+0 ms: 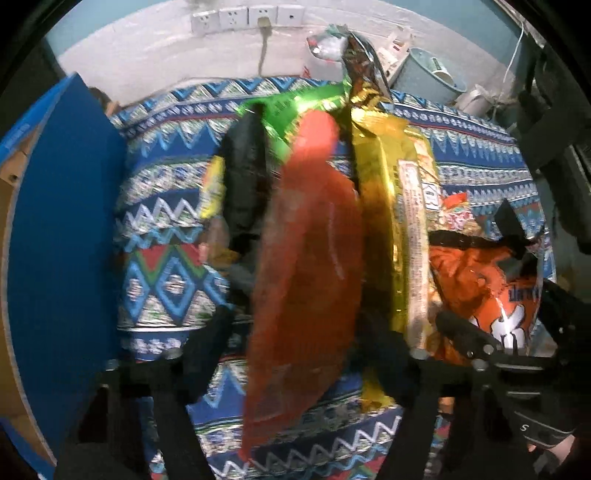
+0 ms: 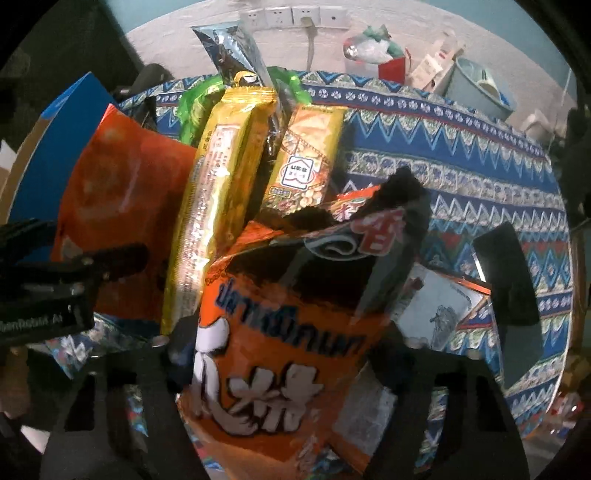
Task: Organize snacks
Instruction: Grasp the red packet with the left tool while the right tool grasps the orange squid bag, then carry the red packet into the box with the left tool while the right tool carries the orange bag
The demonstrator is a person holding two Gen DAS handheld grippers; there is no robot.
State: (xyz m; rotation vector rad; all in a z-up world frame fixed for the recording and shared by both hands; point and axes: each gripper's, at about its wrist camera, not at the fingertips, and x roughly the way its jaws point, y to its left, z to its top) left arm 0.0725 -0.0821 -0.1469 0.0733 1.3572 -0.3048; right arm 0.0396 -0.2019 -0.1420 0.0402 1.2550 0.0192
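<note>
Around us stand a blue cardboard box (image 1: 66, 229) at the left, a pale bucket (image 1: 432, 74) and a row of wall sockets (image 1: 247, 18) beyond the tabletop (image 1: 162, 280), which is draped in a woven zigzag cloth. Our left tongs (image 1: 299, 332) are clenched on a glossy red-orange snack bag (image 1: 306, 258), which hangs edge-on above the cloth and crowds against a crinkled gold foil pack (image 1: 391, 206) and a green wrapper (image 1: 291, 107). Our right tongs (image 2: 280, 354) grasp a puffy orange bag with white lettering (image 2: 280, 332), pressed against the same upright cluster, which blocks the tabletop behind it.
</note>
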